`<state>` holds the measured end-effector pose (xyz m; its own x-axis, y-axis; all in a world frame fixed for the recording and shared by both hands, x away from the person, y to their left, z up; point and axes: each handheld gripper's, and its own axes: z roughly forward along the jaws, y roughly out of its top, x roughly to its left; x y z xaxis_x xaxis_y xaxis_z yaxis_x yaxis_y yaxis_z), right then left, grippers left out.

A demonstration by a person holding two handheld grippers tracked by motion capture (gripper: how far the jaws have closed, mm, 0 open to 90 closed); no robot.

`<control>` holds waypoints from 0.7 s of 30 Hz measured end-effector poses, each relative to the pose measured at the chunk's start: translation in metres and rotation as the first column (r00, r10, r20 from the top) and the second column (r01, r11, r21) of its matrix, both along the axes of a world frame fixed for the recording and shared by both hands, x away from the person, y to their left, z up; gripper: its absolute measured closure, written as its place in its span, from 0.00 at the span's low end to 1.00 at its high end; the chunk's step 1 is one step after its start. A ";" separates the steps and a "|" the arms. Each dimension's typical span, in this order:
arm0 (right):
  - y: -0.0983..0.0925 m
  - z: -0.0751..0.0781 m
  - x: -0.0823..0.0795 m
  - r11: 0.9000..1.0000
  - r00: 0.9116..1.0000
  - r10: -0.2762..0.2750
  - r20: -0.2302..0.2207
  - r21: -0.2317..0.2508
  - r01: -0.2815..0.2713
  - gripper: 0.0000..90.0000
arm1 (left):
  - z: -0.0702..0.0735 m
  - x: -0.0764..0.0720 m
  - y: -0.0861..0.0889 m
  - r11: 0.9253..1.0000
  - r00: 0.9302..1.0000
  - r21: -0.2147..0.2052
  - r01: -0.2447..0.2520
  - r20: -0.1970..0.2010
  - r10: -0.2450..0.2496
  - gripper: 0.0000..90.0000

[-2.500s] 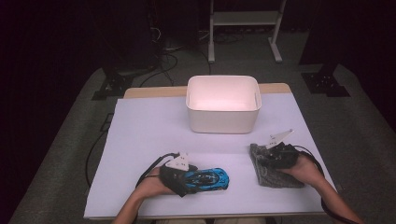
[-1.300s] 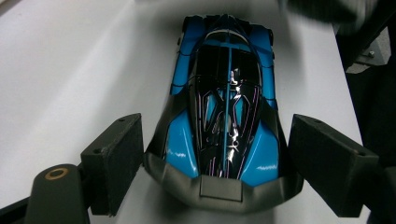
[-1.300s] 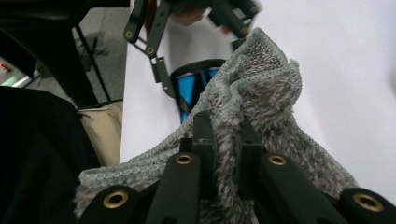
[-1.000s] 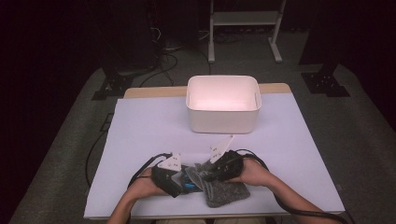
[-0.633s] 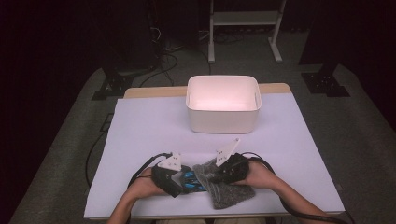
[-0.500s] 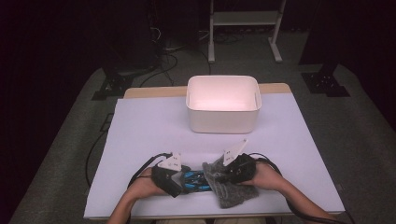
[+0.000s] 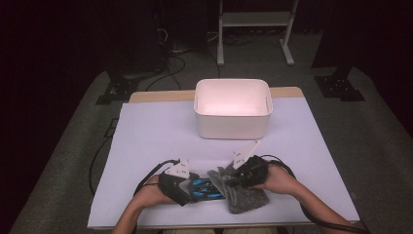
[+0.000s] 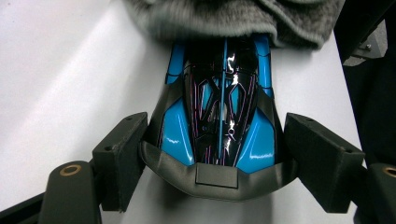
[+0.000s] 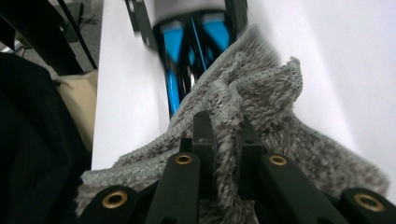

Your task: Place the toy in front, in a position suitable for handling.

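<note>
High view: a person's two forearms came in from the bottom edge over a white-covered table [image 7: 146, 141], each hand holding a gripper.
Left gripper [image 7: 187, 187]: its two black jaws sat clamped on the flanks of a glossy blue-and-black toy race car [image 8: 219, 116], one pad on each side, at the end of the car nearest the hand.
Toy car's place: flat on the white surface near the table's front edge, between the two hands; in the high view it showed as a blue strip [image 7: 204, 187].
Right gripper [image 9: 223, 154]: jaws pinched together on a bunched fold of a grey fuzzy knitted cloth [image 9: 261, 98].
Cloth's place: draped over the car's far end and touching it, the rest lying on the table [image 7: 246, 197] just right of the car.
Background: a white rectangular plastic bin [image 7: 233, 108] stood well apart, toward the table's far edge.
</note>
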<state>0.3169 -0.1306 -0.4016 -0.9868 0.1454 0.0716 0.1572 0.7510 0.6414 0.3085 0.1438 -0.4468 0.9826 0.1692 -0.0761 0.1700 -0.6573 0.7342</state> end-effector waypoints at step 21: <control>-0.019 -0.026 0.013 0.997 0.995 -0.081 -0.055 -0.002 0.081 0.90 | -0.001 0.000 0.001 1.000 1.000 0.006 0.013 0.015 -0.013 0.26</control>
